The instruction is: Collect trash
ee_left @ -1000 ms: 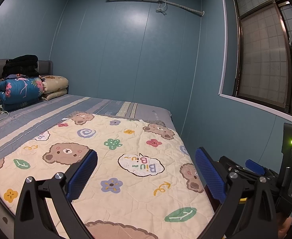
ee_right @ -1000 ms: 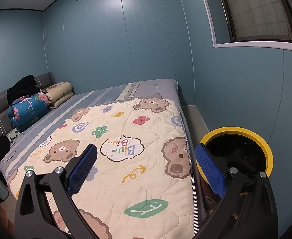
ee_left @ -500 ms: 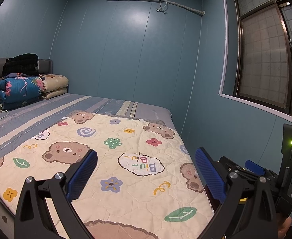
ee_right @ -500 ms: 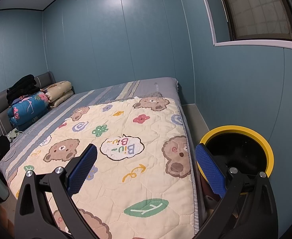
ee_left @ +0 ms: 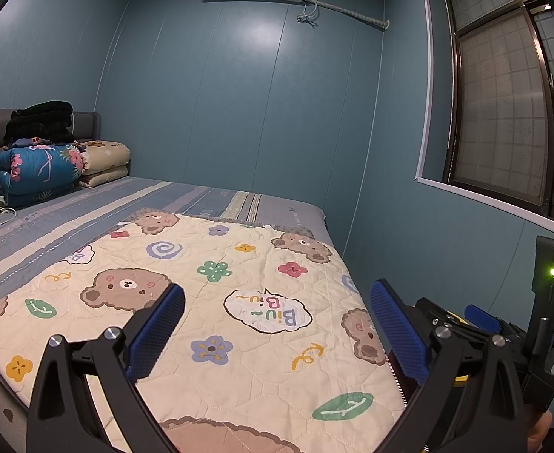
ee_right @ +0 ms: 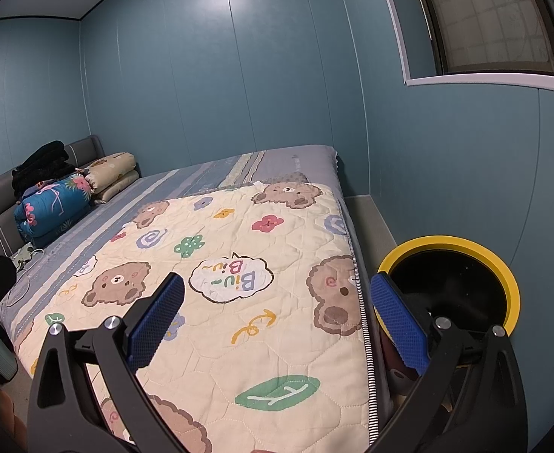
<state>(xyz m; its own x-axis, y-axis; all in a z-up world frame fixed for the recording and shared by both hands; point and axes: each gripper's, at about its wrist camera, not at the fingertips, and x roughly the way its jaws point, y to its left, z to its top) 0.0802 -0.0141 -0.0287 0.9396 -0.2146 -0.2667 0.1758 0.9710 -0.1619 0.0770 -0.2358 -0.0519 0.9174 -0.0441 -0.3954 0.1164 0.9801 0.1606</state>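
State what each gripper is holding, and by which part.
Nothing is held. The left gripper and the right gripper are both open, with only the quilt showing between their fingers.

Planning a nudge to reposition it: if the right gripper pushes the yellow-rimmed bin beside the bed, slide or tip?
The yellow-rimmed bin looks wide-mouthed and round, so a low push probably slides it. It looks empty inside, so likely light; a push at the rim could tip it. It sits between bed and wall, so room looks limited.
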